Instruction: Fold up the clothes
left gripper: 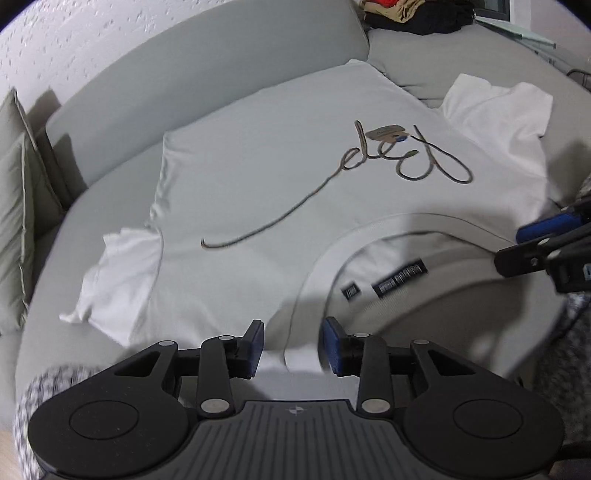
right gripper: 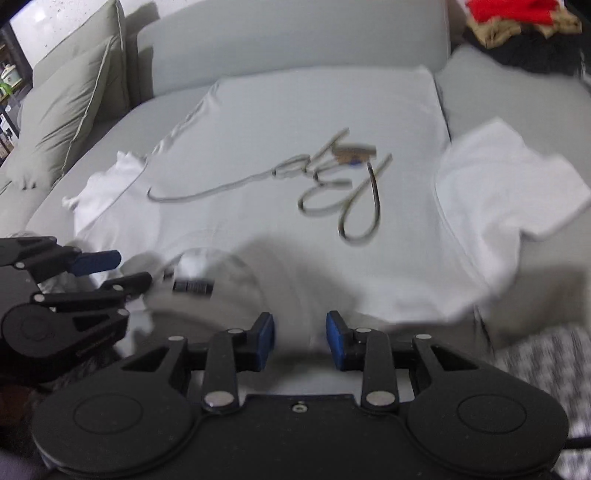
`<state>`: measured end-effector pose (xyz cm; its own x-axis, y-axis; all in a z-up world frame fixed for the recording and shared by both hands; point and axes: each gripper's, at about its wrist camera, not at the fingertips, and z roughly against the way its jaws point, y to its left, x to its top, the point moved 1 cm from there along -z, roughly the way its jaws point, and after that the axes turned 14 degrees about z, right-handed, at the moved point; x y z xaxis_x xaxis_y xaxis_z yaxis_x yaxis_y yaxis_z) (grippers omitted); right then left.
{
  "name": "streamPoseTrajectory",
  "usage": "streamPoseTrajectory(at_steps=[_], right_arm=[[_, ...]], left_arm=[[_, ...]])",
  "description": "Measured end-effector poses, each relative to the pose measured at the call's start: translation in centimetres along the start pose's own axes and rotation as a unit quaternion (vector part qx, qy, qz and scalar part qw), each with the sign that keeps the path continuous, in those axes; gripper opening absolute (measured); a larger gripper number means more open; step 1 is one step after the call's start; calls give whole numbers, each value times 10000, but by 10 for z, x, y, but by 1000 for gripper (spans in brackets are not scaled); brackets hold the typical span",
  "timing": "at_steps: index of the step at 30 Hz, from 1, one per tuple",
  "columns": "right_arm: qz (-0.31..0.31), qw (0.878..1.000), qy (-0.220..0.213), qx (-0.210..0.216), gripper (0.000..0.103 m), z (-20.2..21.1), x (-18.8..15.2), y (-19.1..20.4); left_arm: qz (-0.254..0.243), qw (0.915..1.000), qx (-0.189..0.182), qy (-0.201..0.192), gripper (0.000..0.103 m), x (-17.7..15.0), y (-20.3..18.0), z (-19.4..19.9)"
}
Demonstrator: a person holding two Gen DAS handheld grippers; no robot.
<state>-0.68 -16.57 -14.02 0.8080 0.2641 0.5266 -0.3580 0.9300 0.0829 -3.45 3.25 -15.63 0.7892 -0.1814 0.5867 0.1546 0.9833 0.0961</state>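
A white T-shirt (left gripper: 258, 166) (right gripper: 295, 110) lies spread flat on a grey sofa seat (left gripper: 110, 192), front up, with a looping script print (left gripper: 406, 162) and a small card tag (left gripper: 388, 133) on it. Its collar (left gripper: 332, 251) with a black label (left gripper: 400, 278) faces me. My left gripper (left gripper: 293, 343) hovers over the near shoulder beside the collar, jaws apart, cloth showing in the gap. My right gripper (right gripper: 300, 339) stands open over the near edge on the collar's other side. Each appears in the other's view: left gripper (right gripper: 135, 267), right gripper (left gripper: 532, 242).
Grey cushions (left gripper: 14, 221) (right gripper: 66, 110) lean at the left end of the sofa. A pile of dark, red and tan clothes (left gripper: 417, 11) (right gripper: 517, 29) sits at the back right. A checked fabric (right gripper: 546, 369) lies at the sofa's near edge.
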Motion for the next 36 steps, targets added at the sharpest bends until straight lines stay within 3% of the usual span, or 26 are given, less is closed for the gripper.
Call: streamPoseTrajectory(at_steps=[3,6,8,10,13,17,20,23,27,31,36], right_arm=[[-395,9989,-156,202,32,16,-2,-15],[-957,9928,-715,88,56,34,-3,-43],[-1412,9843,-1057,-47,58,45,-4,-67],[-2037,9696,-1353,-117,58,52,-11,-95],[-3045,9360,-1759,-186,57,61,-27,-139],[-3858,8960,-2140,-499,50,71,-46,-182],[-4138,8810,-2196,-665,48,73,-53,-203],[-4204,8799,-2126,-614,42,66,-56,-218],[-3902,8947,-2117,-496,27,53,-54,-227],[-3688,9026,-2199,-322,25,45,-51,-231],[-3724,8984,-2328,-49,20,42,-48,-235]], left_arm=[[322,9992,-147,-197,42,8,8,9],[492,9981,-99,-370,49,24,12,11],[567,9977,-37,-380,51,33,12,9],[619,9973,-6,-396,51,40,12,8],[670,9968,-33,-445,54,44,11,9],[675,9967,-129,-439,58,45,9,9],[675,9968,-103,-421,58,45,9,8],[732,9964,-131,-403,59,44,10,8],[732,9965,-125,-377,59,41,10,8],[767,9965,-104,-323,60,39,10,6],[756,9966,-88,-307,60,39,9,5]])
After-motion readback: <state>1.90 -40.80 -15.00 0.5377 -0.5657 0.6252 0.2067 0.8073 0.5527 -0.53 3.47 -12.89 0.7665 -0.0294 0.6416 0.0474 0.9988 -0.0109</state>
